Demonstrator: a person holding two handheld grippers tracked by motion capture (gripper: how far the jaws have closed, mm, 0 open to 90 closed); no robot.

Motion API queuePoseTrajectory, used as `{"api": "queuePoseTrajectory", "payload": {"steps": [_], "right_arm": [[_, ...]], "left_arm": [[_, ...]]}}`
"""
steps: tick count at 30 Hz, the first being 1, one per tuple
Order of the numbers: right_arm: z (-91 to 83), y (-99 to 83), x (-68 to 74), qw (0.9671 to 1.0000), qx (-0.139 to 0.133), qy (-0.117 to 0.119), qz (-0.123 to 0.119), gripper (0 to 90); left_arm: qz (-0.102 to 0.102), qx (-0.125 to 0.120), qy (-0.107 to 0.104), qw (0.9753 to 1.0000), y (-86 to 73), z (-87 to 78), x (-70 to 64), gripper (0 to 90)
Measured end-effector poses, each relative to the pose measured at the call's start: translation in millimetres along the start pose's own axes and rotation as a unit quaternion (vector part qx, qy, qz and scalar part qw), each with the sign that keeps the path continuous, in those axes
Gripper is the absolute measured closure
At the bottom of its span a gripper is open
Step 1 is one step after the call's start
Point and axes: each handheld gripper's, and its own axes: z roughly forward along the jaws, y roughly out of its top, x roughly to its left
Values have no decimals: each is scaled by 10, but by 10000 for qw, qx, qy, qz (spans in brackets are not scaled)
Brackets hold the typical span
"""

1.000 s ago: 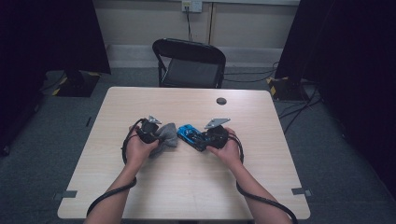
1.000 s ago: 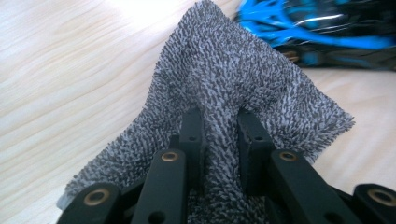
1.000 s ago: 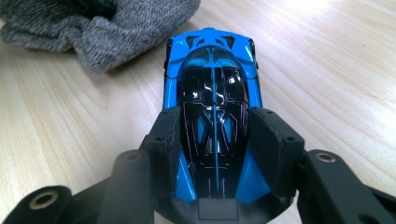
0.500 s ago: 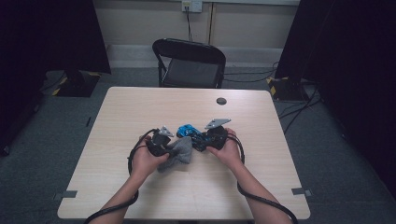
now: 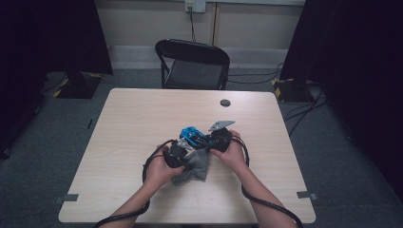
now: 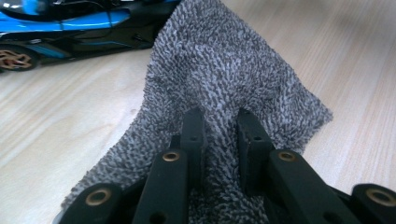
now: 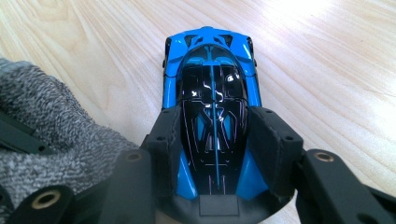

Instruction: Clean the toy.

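Observation:
A blue and black toy car (image 7: 212, 93) rests on the wooden table, and my right gripper (image 7: 215, 140) is shut on its sides. From above the car (image 5: 191, 134) sits near the table's middle with the right gripper (image 5: 202, 141) just behind it. My left gripper (image 6: 218, 135) is shut on a fold of a grey terry cloth (image 6: 224, 74), which drapes down to the table. The cloth (image 5: 195, 166) lies right beside the car, and its edge (image 7: 51, 126) comes in at the left of the right gripper view. The left gripper (image 5: 183, 151) is close to the car's side (image 6: 60, 28).
A small dark round disc (image 5: 225, 102) lies near the table's far edge (image 5: 190, 90). A black folding chair (image 5: 192, 64) stands behind the table. Cables trail from both grippers toward the near edge.
The left gripper has moved right and toward the person with the cloth, from left of the car to right beside it. The right gripper and car have stayed put.

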Motion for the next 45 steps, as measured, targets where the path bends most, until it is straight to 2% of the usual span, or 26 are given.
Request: {"api": "queuePoseTrajectory", "payload": {"steps": [2, 3, 6, 8, 9, 14, 15, 19, 25, 29, 32, 39, 45], "right_arm": [[-6, -6, -6, 10000, -7, 19, 11, 558], [-11, -11, -12, 10000, -14, 29, 31, 571], [-24, -30, -27, 9999, -23, 75, 65, 630], [-30, -47, -38, 9999, -70, 118, 69, 646], [-30, -47, -36, 9999, -68, 110, 57, 646], [-27, -23, -16, 10000, 14, 54, -11, 646], [-28, -22, -19, 10000, 18, 64, -6, 646], [-34, -19, -21, 10000, 53, 70, -36, 647], [-36, -15, 1, 9999, 80, 5, -82, 648], [-40, -24, 7, 9999, 54, -20, -92, 648], [-46, -29, 7, 9999, 59, -18, -103, 648], [-55, -30, 4, 9999, 85, -9, -95, 647], [-55, -29, 0, 9999, 89, 4, -97, 647]], "left_arm": [[54, 2, -193, 9998, 9, -13, -29, 761], [18, -5, -283, 9996, 10, -10, -56, 761], [166, 79, -264, 9995, 10, 4, -93, 758], [15, 17, -225, 9997, 8, 16, -75, 757], [78, 40, -148, 9999, 14, 7, -60, 756], [116, 89, -35, 9999, 7, -21, -58, 749], [49, 53, -42, 10000, -5, -26, -45, 747], [-45, 55, 58, 10000, -39, -62, 17, 745], [-183, 96, 375, 9991, -68, -116, 132, 740], [-355, 64, 565, 9978, -87, -144, 216, 740], [-487, 8, 599, 9970, -105, -160, 294, 741], [-642, 14, 740, 9952, -94, -182, 469, 742], [-893, 8, 897, 9920, -81, -227, 670, 742]]}}
